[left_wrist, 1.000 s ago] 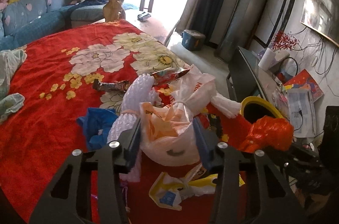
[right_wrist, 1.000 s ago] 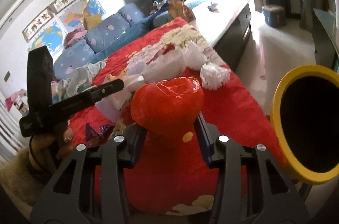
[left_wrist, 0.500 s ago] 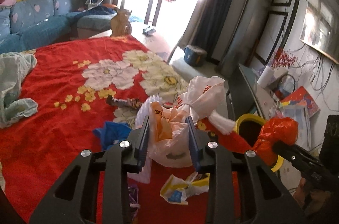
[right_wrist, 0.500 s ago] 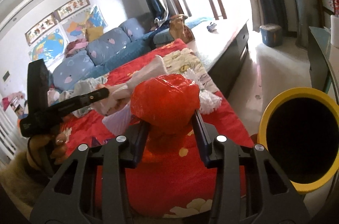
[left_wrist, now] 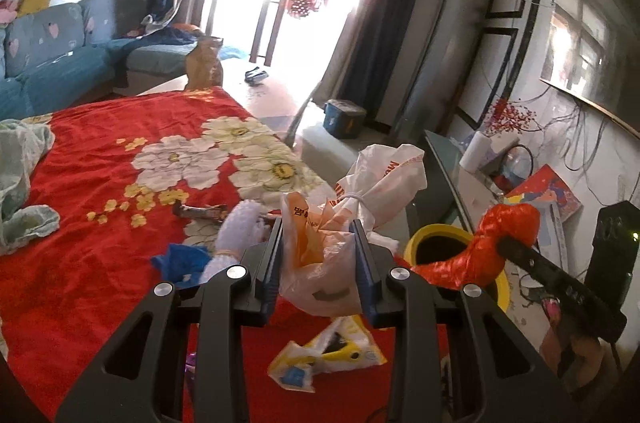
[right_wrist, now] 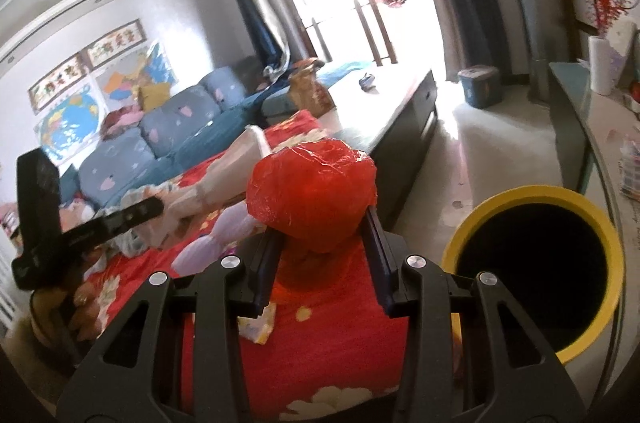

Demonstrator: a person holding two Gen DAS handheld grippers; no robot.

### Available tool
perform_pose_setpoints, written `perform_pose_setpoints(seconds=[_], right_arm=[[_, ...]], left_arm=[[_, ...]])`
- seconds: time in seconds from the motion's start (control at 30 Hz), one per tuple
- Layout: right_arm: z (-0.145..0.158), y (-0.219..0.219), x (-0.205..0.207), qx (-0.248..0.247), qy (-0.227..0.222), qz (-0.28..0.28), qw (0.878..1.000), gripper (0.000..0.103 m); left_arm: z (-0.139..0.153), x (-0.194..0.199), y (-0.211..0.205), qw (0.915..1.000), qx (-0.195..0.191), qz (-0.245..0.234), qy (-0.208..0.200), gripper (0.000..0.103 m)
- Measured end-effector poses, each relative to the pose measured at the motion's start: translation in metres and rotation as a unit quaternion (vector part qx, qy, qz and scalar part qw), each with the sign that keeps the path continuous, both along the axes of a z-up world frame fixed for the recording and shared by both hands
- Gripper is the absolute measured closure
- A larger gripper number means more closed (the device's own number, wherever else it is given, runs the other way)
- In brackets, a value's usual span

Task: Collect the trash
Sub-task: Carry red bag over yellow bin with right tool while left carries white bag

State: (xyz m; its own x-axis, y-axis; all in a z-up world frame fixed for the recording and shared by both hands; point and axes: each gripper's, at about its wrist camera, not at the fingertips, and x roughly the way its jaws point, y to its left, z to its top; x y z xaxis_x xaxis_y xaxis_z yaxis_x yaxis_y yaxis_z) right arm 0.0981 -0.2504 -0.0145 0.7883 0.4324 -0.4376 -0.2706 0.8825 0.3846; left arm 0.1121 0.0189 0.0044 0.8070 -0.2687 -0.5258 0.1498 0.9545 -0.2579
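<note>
I am pinching the orange-white bag [left_wrist: 320,259] in the left gripper [left_wrist: 318,263]; the right gripper [right_wrist: 322,247] is clamping the red bag [right_wrist: 312,195], yellow bin [right_wrist: 536,263] at 3 o'clock

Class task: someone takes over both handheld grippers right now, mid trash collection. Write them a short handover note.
Left gripper: shut on the white and orange plastic bag, held above the red floral cloth.
Right gripper: shut on the red plastic bag, beside the yellow-rimmed bin, not yet over its opening.
Done: two bags picked up.
Left: drop both in the bin, then gather the yellow and white wrapper, blue scrap and snack bar wrapper lying on the cloth.
</note>
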Motion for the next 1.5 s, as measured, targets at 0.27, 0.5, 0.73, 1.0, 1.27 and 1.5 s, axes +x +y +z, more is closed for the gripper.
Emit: perform_pose_setpoints(seconds=[0.27, 0.5, 0.73, 1.0, 1.27, 1.5], right_arm=[[-0.005, -0.037, 0.003, 0.016, 0.005, -0.060, 0.998, 0.071], [-0.009, -0.058, -0.002, 0.026, 0.008, -0.107, 0.994, 0.071], [-0.019, -0.086, -0.004, 0.030, 0.014, -0.158, 0.987, 0.071], [-0.029, -0.110, -0.007, 0.029, 0.023, -0.205, 0.978, 0.071], [-0.035, -0.127, -0.009, 0.031, 0.036, -0.242, 0.969, 0.071], [-0.043, -0.142, -0.010, 0.037, 0.050, -0.268, 0.961, 0.070]], left_arm=[[-0.004, 0.003, -0.027, 0.9995, 0.007, -0.029, 0.005, 0.073], [-0.008, 0.005, -0.051, 0.9985, 0.016, -0.052, 0.008, 0.073], [-0.013, 0.009, -0.071, 0.9969, 0.025, -0.073, 0.013, 0.073], [-0.022, 0.013, -0.095, 0.9943, 0.037, -0.098, 0.022, 0.073], [-0.034, 0.016, -0.125, 0.9899, 0.056, -0.125, 0.035, 0.073], [-0.044, 0.023, -0.149, 0.9857, 0.074, -0.145, 0.046, 0.072]])
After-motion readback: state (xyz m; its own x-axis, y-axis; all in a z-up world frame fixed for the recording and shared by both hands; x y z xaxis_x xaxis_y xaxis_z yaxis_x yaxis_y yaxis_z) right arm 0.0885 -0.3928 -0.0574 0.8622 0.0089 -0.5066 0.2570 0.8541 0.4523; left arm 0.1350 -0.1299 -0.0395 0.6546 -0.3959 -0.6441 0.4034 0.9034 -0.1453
